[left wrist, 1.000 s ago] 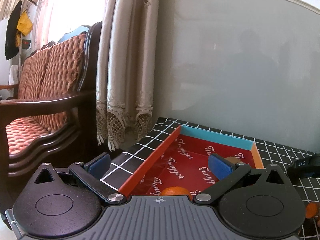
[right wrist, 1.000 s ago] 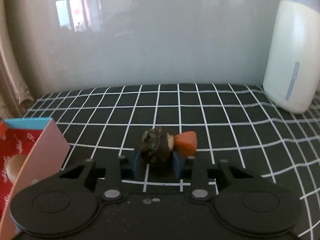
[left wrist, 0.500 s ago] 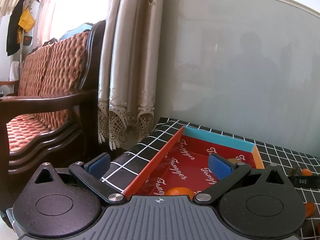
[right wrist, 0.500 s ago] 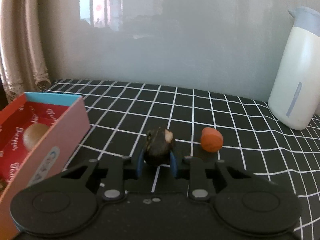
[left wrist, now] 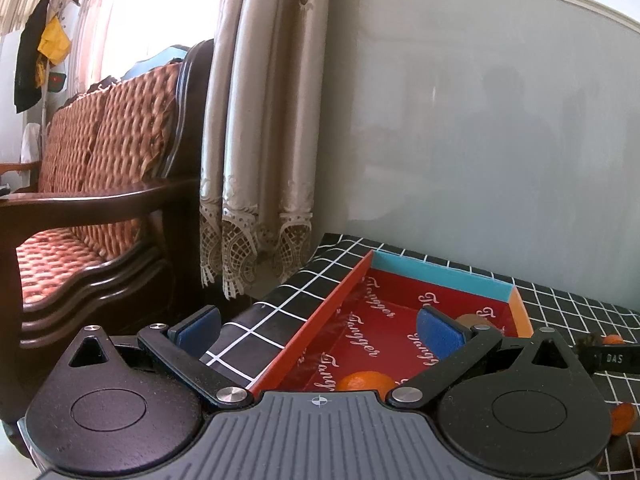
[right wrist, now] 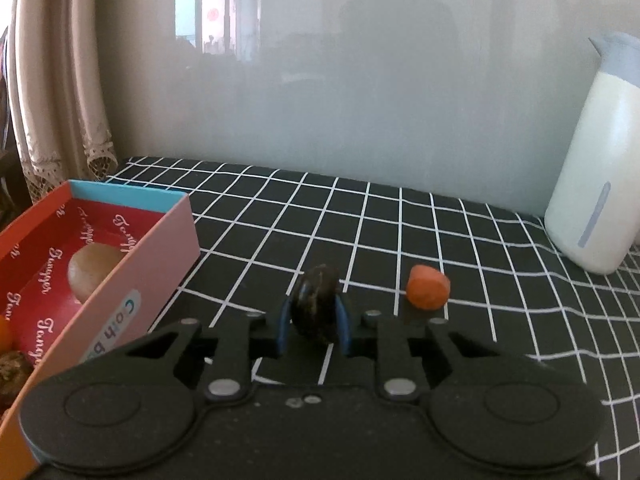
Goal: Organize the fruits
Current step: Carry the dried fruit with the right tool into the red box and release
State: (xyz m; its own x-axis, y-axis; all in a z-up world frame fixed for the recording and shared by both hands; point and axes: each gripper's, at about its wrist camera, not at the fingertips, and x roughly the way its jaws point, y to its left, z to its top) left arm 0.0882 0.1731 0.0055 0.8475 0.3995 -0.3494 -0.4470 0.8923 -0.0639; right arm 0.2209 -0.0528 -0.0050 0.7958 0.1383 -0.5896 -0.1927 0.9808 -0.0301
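- Now, the biggest thing is the table (right wrist: 400, 216), with its black cloth and white squares.
- On the far left, off the table, stand a brown sofa (left wrist: 92, 184) and a long curtain (left wrist: 260, 128).
- At the table's left side sits the box (right wrist: 160, 240), red inside, with a blue far wall and a pink right wall.
- At the far right stands a white jug (right wrist: 596, 176) with a grey lid.
- Above the box's left edge is the left gripper (left wrist: 316, 330), wide open and holding nothing.
- Just right of the box is the right gripper (right wrist: 314, 320), squeezed tight on a dark round fruit (right wrist: 316, 306), which is off the cloth.
- Inside the box lie a brown fruit (right wrist: 94, 270) at the far end, an orange (left wrist: 366, 380) nearer, and a dark lumpy fruit (right wrist: 12, 376) at the near end.
- Alone on the cloth, near the held fruit and to its right, lies a small orange piece (right wrist: 427, 286).
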